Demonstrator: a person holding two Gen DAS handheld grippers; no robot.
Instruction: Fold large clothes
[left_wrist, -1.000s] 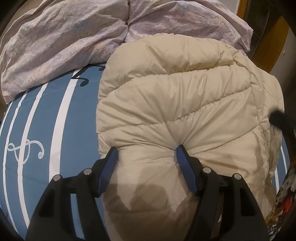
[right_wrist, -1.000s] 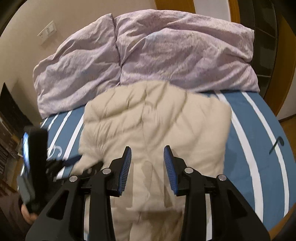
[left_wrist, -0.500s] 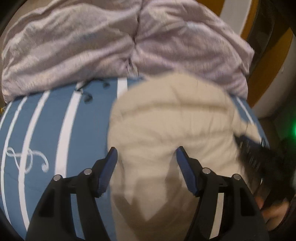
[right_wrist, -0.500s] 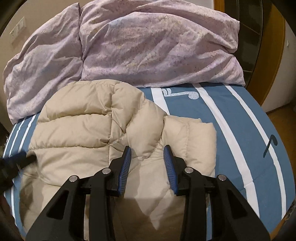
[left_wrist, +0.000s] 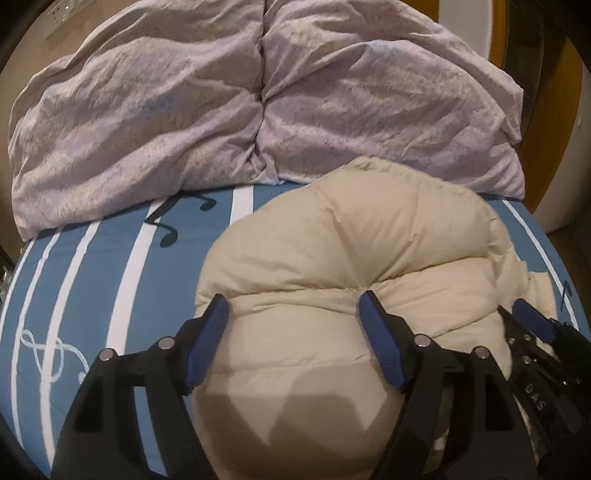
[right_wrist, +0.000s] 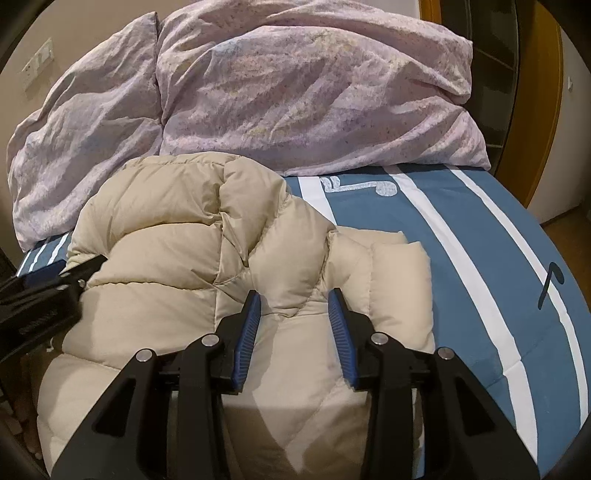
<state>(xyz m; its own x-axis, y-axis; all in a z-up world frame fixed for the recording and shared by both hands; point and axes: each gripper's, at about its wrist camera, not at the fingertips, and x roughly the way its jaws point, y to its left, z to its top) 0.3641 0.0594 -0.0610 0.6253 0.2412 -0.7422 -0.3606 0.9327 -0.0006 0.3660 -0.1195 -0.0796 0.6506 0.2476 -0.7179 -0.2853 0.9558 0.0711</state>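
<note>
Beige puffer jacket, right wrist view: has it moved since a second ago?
Yes. The beige puffer jacket lay spread flat toward the purple duvet; now it is folded back, bunched higher, baring more of the blue striped sheet on its right.

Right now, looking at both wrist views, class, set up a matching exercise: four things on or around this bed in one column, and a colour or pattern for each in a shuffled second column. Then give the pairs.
Things
1. puffy quilted jacket
2. crumpled duvet at the head of the bed
3. bed sheet
4. gripper finger pads

Colours
A. blue with white stripes and music notes
B. pale lilac
C. beige
D. dark blue, ribbed

Pairs: 1-C, 2-B, 3-A, 4-D
</note>
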